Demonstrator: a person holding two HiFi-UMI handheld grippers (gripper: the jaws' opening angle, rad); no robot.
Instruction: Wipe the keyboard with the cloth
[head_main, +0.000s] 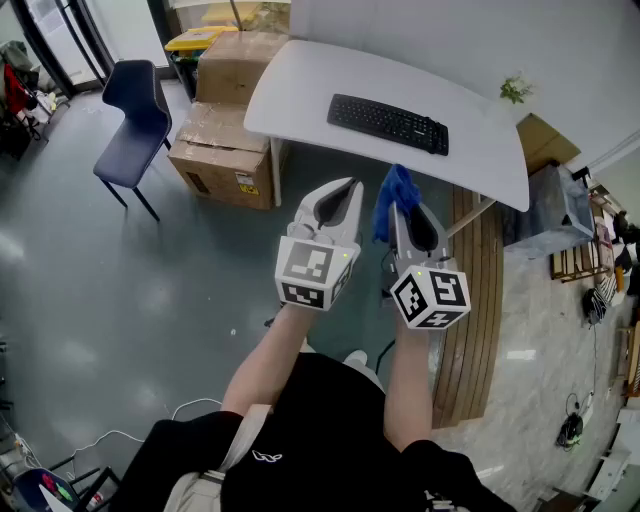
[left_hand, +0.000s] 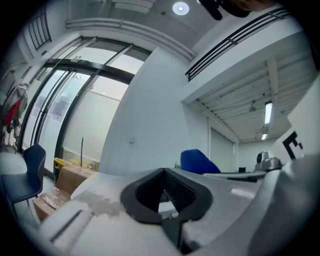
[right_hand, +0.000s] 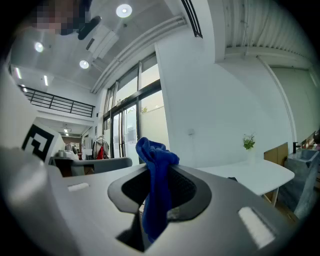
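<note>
Right gripper (head_main: 400, 212) is clamped mid-fold on the blue cloth (head_main: 392, 190), soft, light and likely to flop, so a bunched hold looks wise, while left gripper (head_main: 350, 190) sits closed and empty, the black keyboard (head_main: 388, 123) well ahead on the white table (head_main: 290, 80).

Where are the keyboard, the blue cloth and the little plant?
keyboard (head_main: 388, 123), head view, middle of the keys.
blue cloth (right_hand: 157, 185), right gripper view, its hanging middle fold.
little plant (head_main: 515, 90), head view, its green leaves.
</note>
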